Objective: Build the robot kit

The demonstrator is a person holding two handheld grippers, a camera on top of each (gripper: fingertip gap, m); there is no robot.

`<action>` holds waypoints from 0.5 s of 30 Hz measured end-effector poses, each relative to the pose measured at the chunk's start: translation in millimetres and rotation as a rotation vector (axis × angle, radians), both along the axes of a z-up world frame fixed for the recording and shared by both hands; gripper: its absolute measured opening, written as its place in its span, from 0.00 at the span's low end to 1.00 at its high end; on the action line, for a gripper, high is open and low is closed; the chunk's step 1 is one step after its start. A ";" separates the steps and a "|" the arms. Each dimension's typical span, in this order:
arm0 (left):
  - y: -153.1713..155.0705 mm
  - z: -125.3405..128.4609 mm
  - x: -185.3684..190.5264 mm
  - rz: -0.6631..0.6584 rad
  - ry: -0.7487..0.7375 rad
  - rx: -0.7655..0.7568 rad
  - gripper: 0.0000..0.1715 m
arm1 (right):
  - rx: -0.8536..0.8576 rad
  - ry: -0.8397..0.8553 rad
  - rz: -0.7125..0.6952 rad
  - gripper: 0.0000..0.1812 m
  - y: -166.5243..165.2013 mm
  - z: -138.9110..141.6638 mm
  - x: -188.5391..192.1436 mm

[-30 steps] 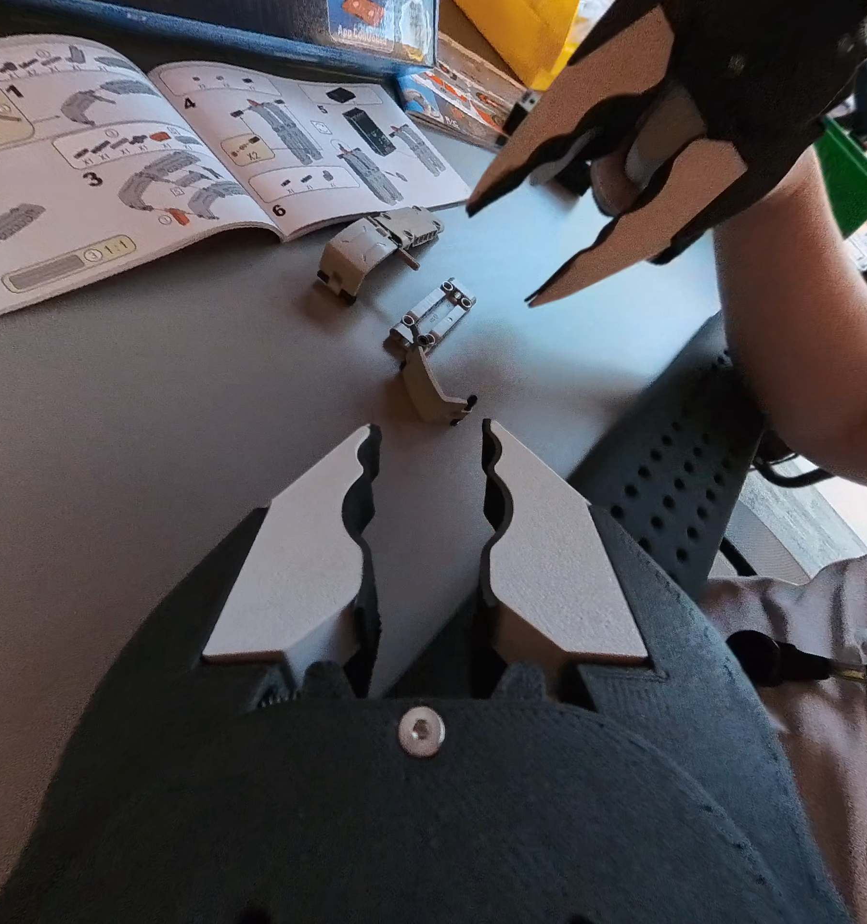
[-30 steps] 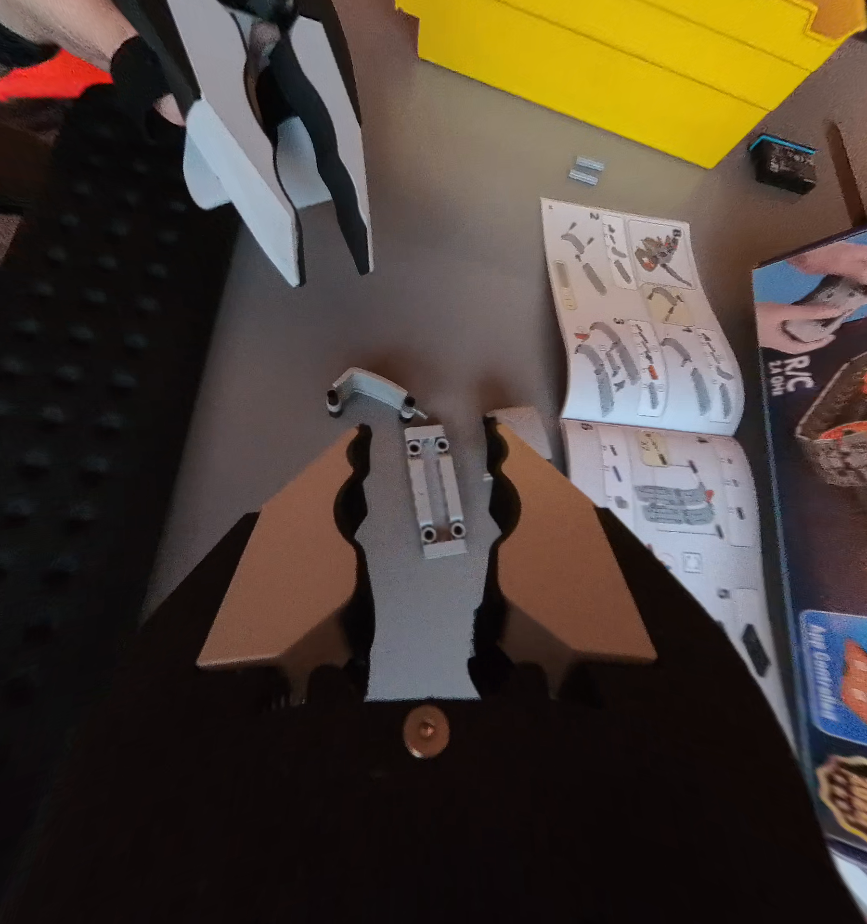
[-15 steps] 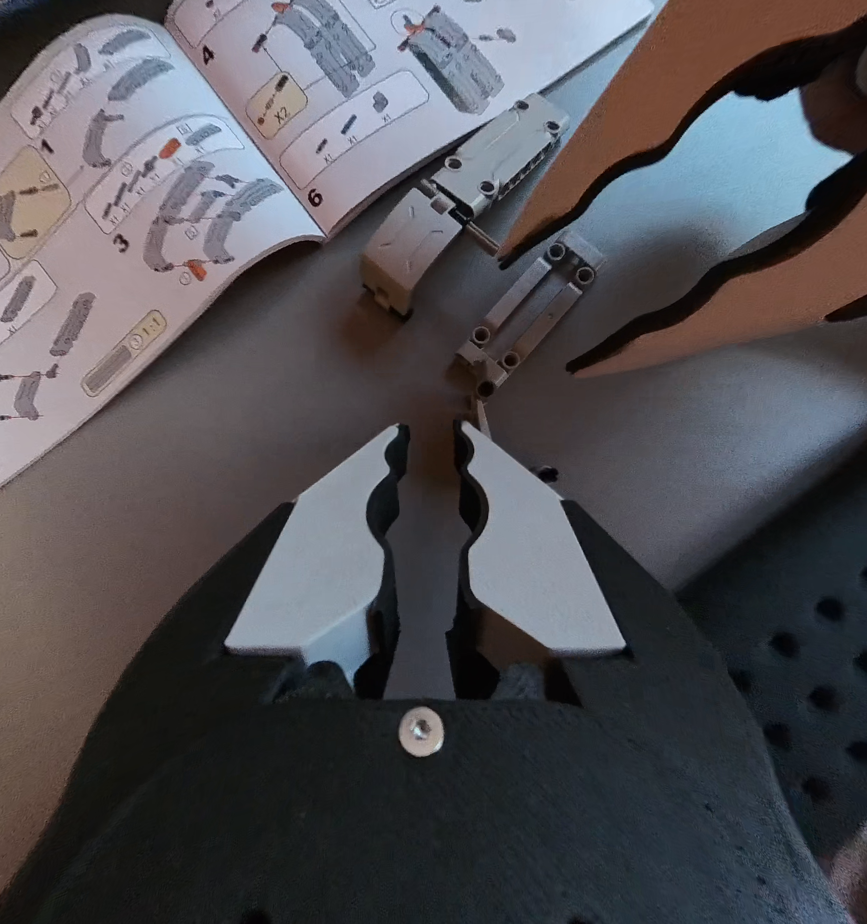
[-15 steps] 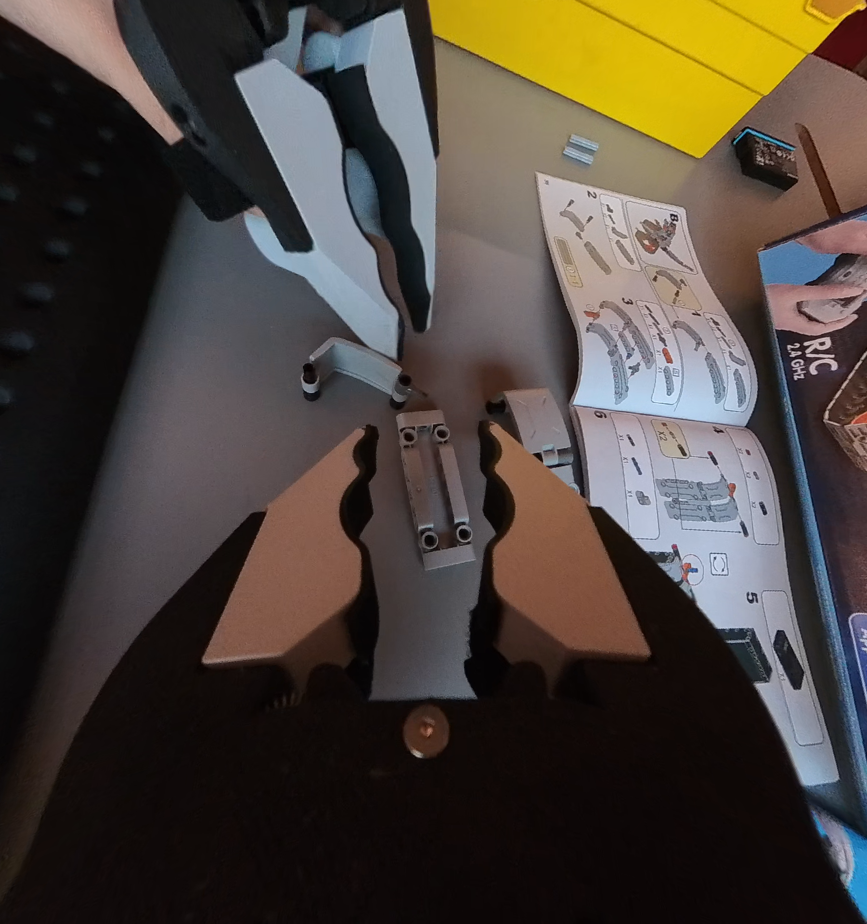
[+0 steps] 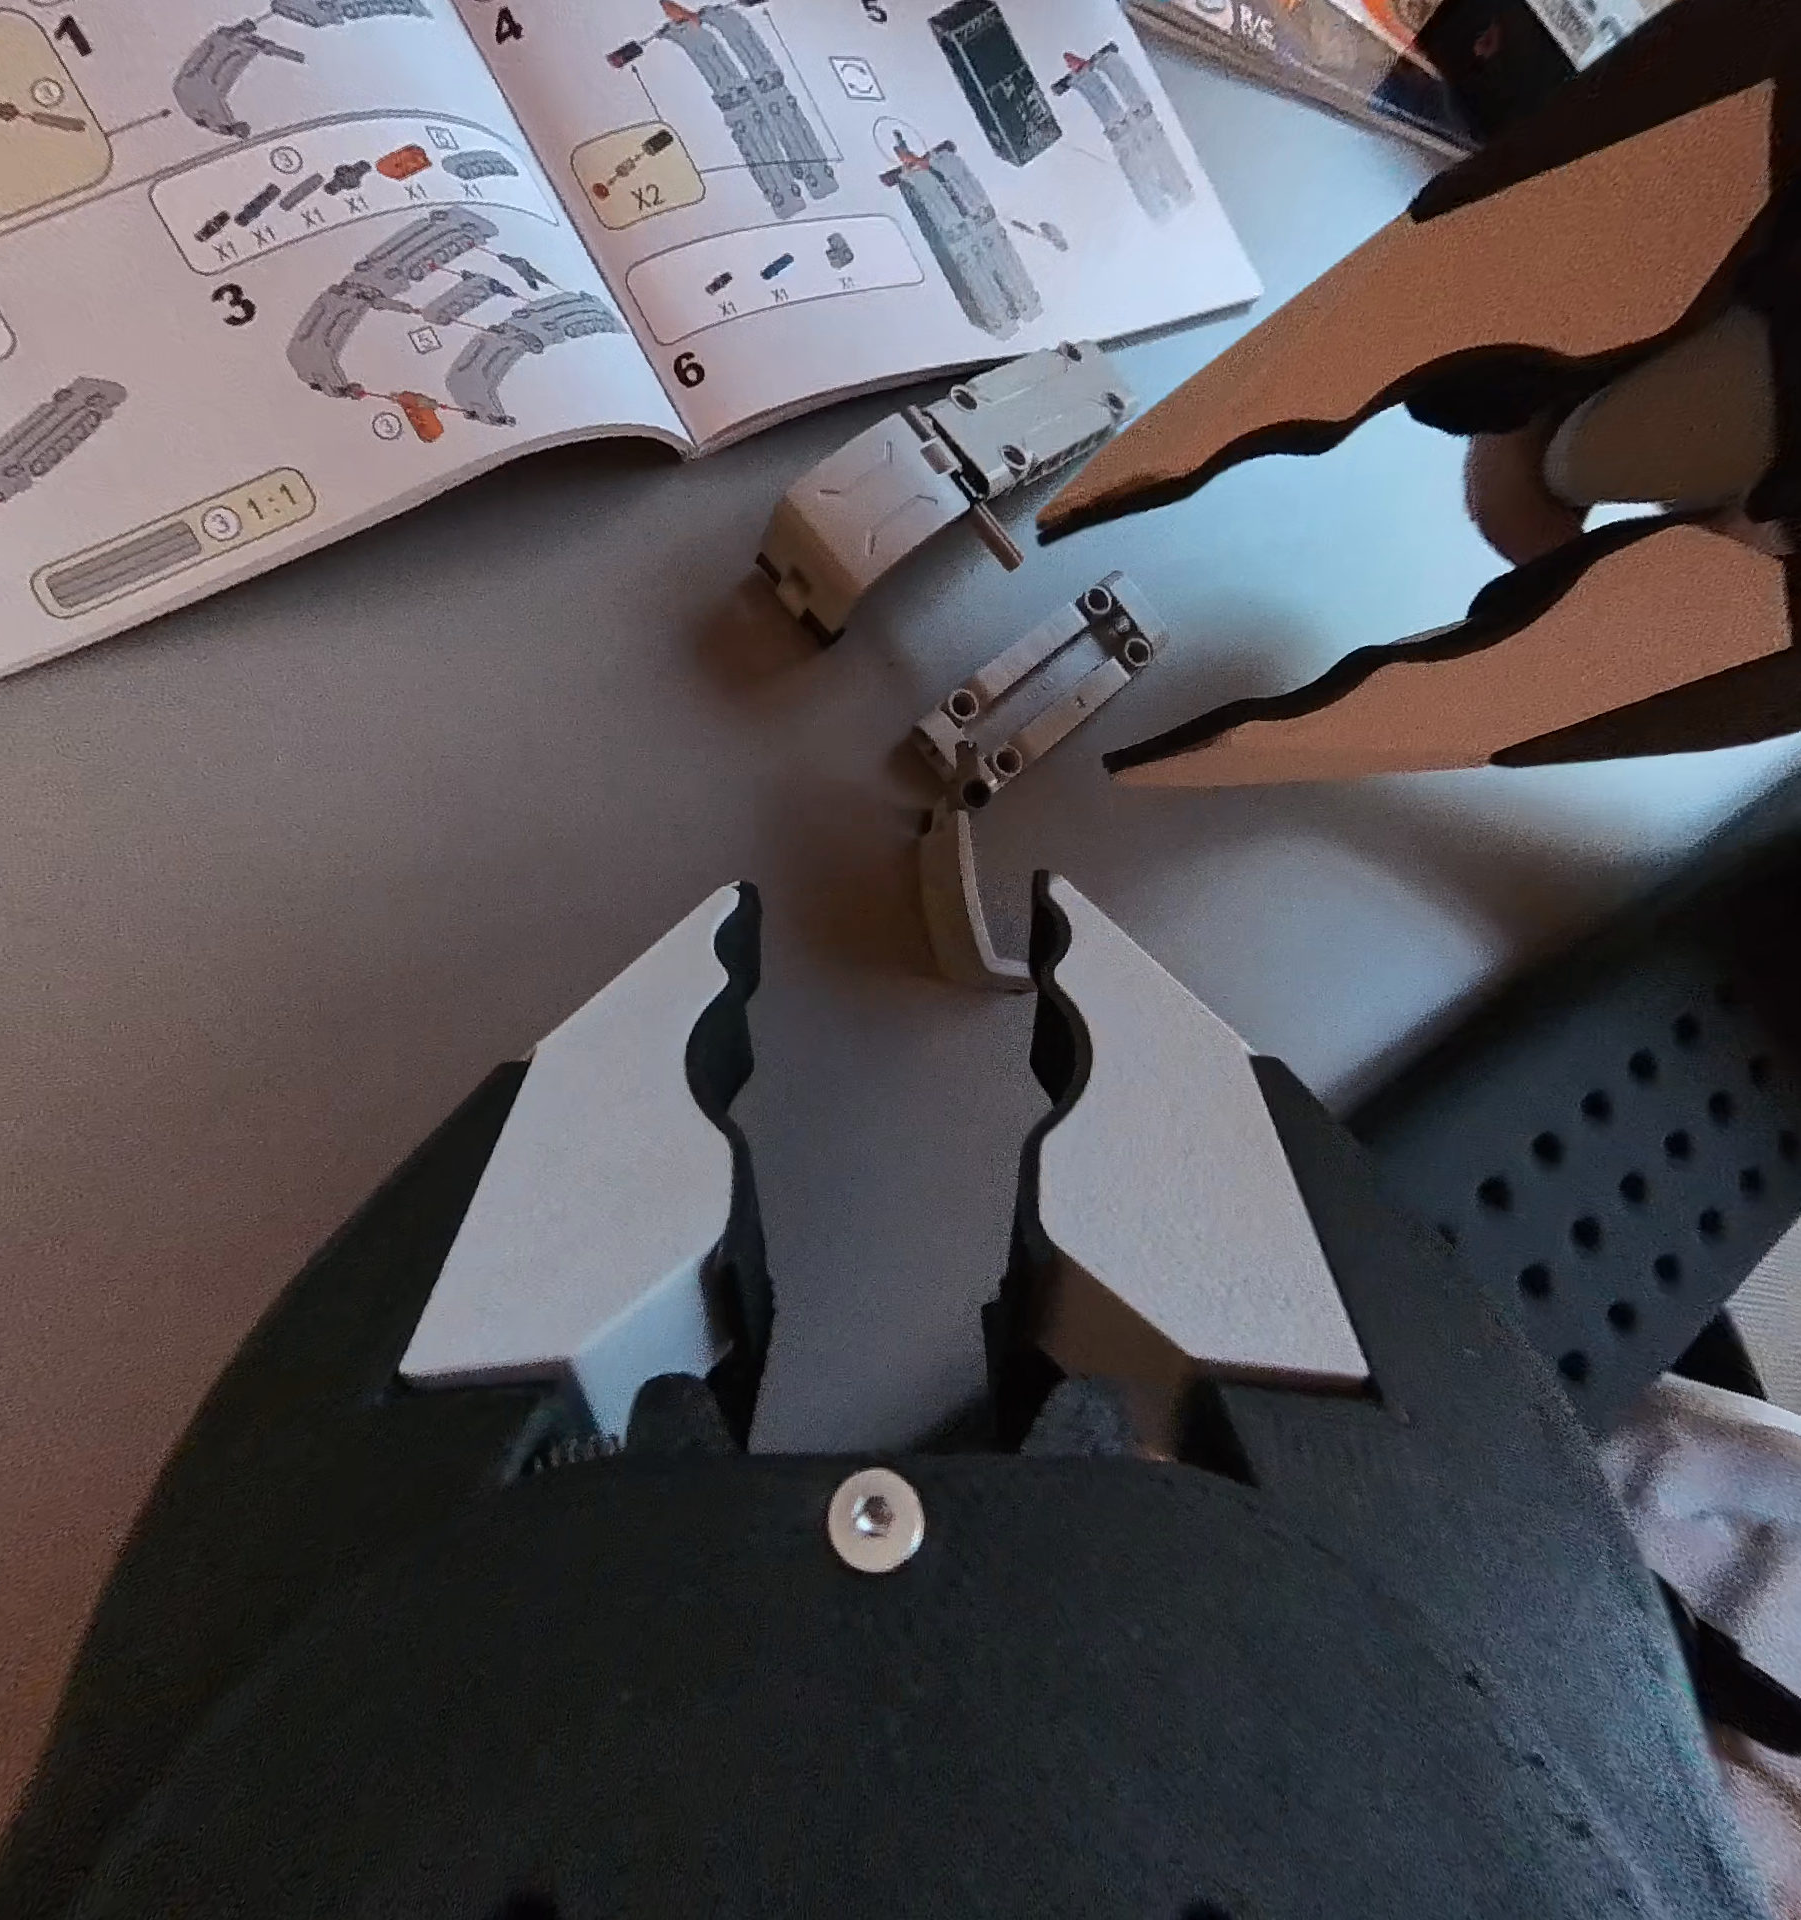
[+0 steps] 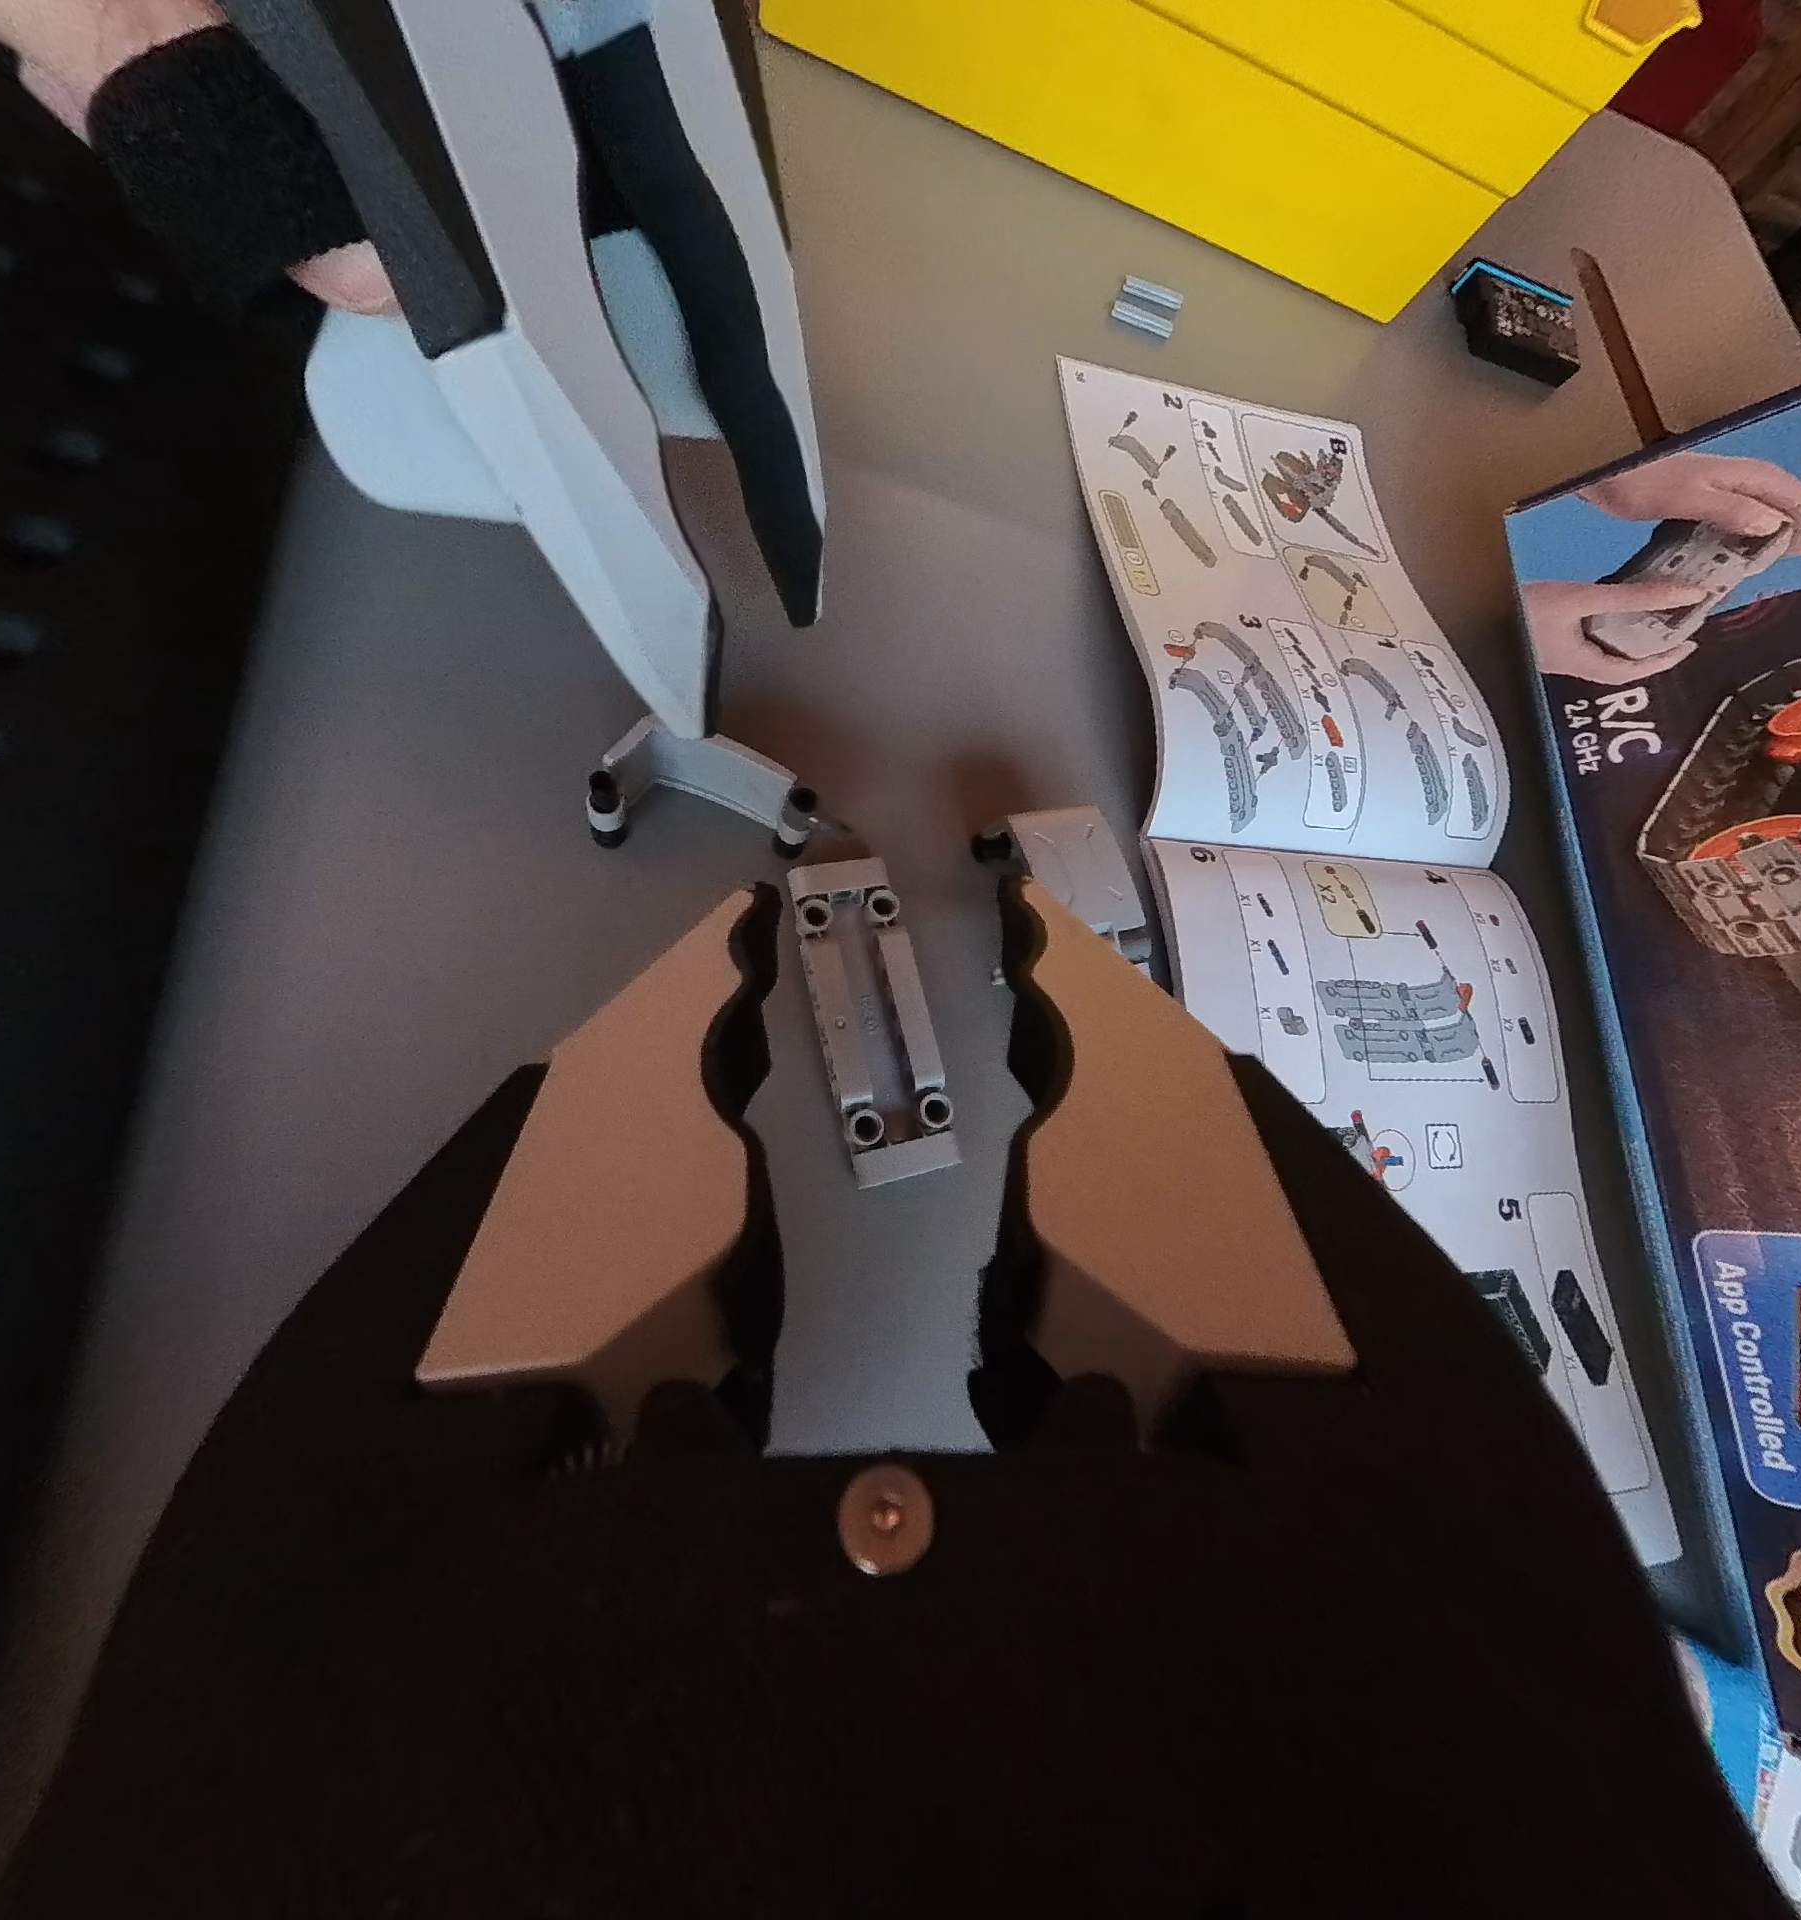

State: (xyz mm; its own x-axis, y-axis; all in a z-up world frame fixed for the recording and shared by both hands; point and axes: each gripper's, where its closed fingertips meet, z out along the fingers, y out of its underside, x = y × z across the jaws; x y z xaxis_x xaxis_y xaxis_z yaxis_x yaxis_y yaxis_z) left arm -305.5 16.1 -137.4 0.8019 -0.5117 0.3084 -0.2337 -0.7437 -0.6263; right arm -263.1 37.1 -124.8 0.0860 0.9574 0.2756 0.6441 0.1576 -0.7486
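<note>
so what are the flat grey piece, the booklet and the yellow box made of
Flat grey piece: looks like moulded plastic, matt, going by its crisp edges and round pin holes at each end.
Booklet: thin printed paper, slightly glossy; the pages curl up at the spine.
Yellow box: smooth, uniform colour with stepped edges; probably plastic, though card cannot be ruled out.

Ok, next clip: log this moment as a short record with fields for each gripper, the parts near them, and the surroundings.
left gripper: open, holds nothing; curved grey piece just beyond its fingers, toward the right one
right gripper: open, holds nothing; flat grey beam lies between its fingers
third part: grey block assembly beside the open instruction booklet
surface: grey table
surroundings: yellow bin, blue printed box, small black module
</note>
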 end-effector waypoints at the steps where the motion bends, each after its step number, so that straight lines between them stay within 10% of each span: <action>1: 0.8 -3.2 1.6 -0.003 0.033 0.006 0.31 | 0.002 -0.002 -0.002 0.24 0.5 -0.4 0.4; 7: -0.4 -15.4 1.2 -0.126 0.270 0.035 0.00 | 0.013 0.001 -0.021 0.24 5.1 0.5 3.7; 15: 12.6 112.2 -58.3 0.039 0.213 0.599 0.00 | -0.201 0.232 0.054 0.25 -25.3 37.2 -21.4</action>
